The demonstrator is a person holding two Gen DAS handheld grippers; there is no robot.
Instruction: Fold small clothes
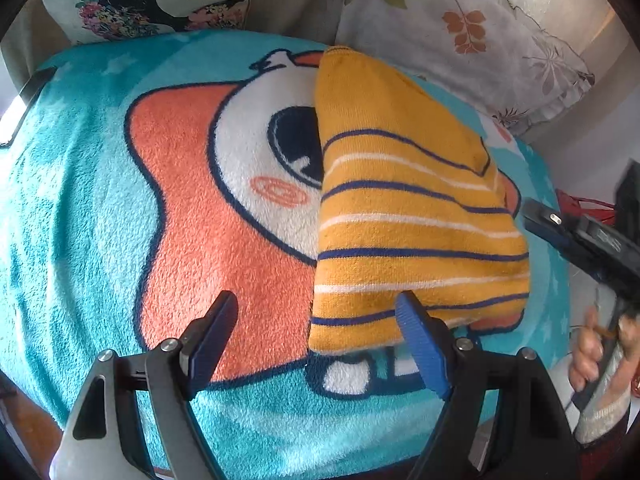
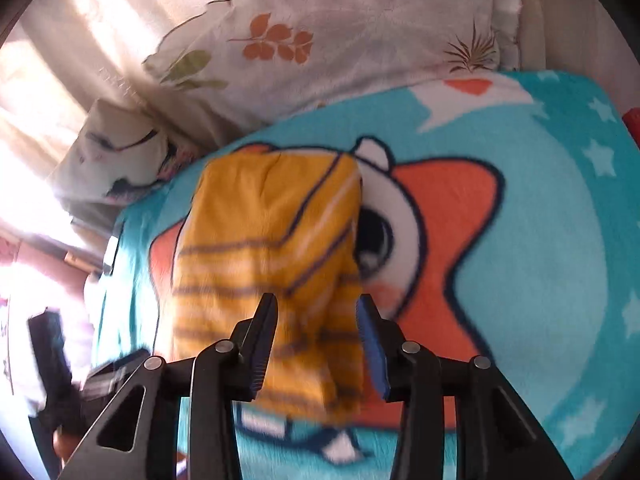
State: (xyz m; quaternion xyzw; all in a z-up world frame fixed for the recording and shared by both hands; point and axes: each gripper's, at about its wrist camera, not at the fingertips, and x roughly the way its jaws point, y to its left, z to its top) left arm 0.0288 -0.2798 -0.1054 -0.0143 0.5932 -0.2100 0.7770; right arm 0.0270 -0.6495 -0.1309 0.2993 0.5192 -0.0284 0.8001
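Observation:
A folded yellow garment [image 1: 412, 208] with navy and white stripes lies on a teal cartoon blanket [image 1: 80, 220]. My left gripper [image 1: 316, 304] is open above the garment's near left corner, with its right finger over the cloth and its left finger over bare blanket. In the right wrist view the garment [image 2: 272, 232] stretches away from my right gripper [image 2: 317, 302]. That gripper is open, its jaws stand apart over the near end of the cloth, and the pads do not press on it. The right gripper [image 1: 560, 228] also shows at the garment's right edge, held by a hand [image 1: 592, 352].
A leaf-print pillow [image 1: 460, 40] lies behind the blanket [image 2: 560, 240], and a second pillow [image 1: 160, 0] with a dark floral print sits at the back left. The blanket's orange star figure spreads left of the garment. Bright window light washes out the right wrist view's left side.

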